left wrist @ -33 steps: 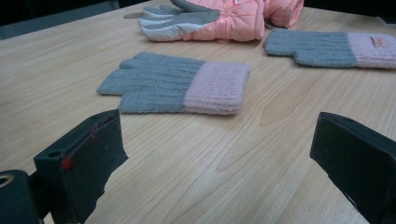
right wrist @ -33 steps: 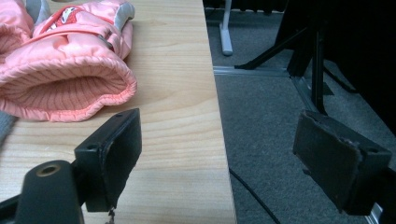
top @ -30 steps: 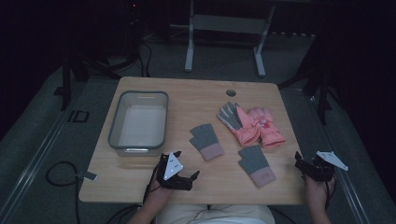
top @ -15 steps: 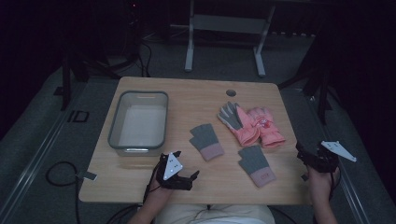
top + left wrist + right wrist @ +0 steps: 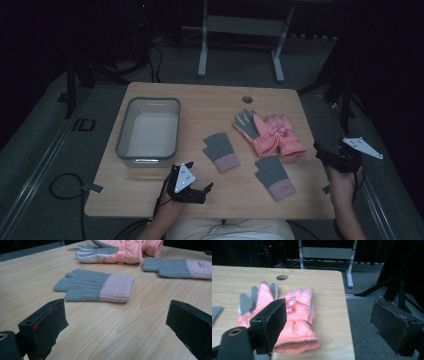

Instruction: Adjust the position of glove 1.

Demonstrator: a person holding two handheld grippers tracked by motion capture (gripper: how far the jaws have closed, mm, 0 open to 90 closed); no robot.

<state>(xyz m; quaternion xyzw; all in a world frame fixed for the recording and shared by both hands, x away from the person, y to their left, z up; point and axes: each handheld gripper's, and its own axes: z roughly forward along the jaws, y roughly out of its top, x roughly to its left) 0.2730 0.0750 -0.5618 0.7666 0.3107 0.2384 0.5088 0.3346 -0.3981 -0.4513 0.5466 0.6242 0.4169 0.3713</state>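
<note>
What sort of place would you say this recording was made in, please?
Probably a lab or studio set up for recording, not a home: a bare wooden table with a cable hole stands on grey carpet in a dark room, cables trail across the floor, and a metal stand sits behind.

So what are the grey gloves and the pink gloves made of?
The grey gloves look like knitted wool or yarn: soft and matte, with ribbed rows of stitches and a pink knitted cuff. The pink gloves look like puffy padded fabric, probably nylon ski gloves, smooth with a slight sheen; one has a grey palm that could be leather-like or rubbery, hard to tell.
</note>
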